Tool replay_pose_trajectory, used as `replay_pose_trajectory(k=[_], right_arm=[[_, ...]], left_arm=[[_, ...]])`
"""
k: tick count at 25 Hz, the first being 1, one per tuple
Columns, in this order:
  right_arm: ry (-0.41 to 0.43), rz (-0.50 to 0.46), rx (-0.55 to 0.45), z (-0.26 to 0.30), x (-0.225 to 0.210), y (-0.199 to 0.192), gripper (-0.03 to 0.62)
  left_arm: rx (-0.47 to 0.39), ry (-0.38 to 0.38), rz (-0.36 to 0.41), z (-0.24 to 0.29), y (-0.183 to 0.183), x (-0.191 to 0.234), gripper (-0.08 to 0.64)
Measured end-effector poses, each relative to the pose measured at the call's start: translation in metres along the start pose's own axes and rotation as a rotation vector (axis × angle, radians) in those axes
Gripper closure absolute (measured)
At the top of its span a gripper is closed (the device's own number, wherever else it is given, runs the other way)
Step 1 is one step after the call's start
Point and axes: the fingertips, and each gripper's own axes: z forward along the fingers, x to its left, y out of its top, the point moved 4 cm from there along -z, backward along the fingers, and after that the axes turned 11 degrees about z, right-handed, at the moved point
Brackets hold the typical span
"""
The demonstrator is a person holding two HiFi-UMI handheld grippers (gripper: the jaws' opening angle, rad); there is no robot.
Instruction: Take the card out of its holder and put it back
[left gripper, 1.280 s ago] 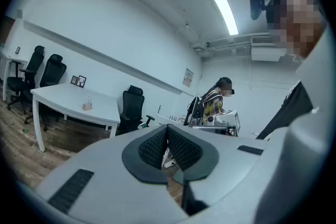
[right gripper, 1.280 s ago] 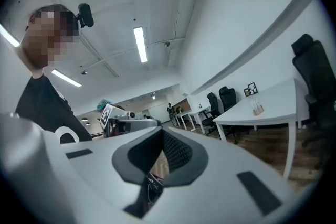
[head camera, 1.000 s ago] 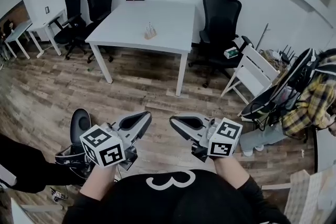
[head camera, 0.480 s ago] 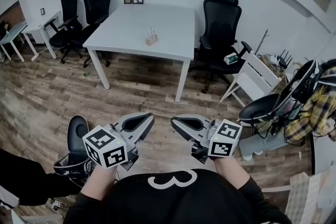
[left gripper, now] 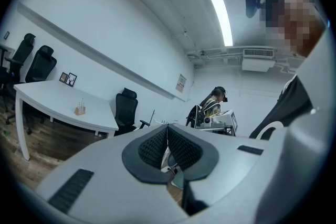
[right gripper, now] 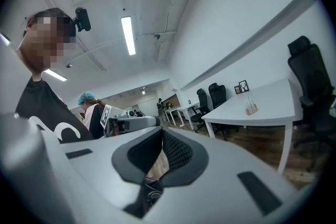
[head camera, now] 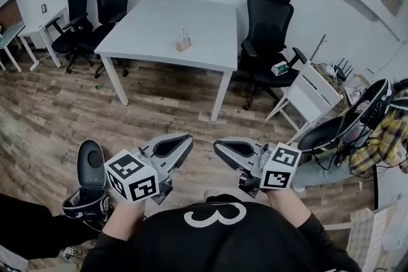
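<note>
A small wooden card holder [head camera: 183,42] with upright cards stands on the white table [head camera: 153,35], far ahead of me across the wood floor. Both grippers hover close to my chest, well short of the table. My left gripper [head camera: 189,139] is shut with nothing between its pads. My right gripper [head camera: 217,145] is likewise shut and empty. In the left gripper view the card holder [left gripper: 80,108] is tiny at the left, beyond the closed left gripper [left gripper: 167,130]. The right gripper view has the card holder [right gripper: 252,108] at the right, past the closed right gripper [right gripper: 162,134].
A black office chair [head camera: 269,16] stands behind the table and two more chairs [head camera: 105,0] are at its left. A white folding rack [head camera: 306,93] and a person in a plaid shirt [head camera: 379,134] are at the right. A black seat [head camera: 89,165] lies on the floor, lower left.
The view has shifted a little toward the table, which now sits slightly lower and nearer. Both grippers stay shut and keep their place in front of my chest.
</note>
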Motion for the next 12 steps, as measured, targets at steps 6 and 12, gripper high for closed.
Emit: replay_pose_trajectory(k=[6,12], right_arm=[[0.022,0.030,0.021,0.019,-0.046,0.003,0.581],[0.029,0.096,0.005,0.054,-0.136,0.032,0.581]], left_arm=[[0.035,0.036,-0.019,0.025,-0.011,0.042,0.546],[0.062,0.074,-0.034,0.068,-0.020,0.117,0.546]])
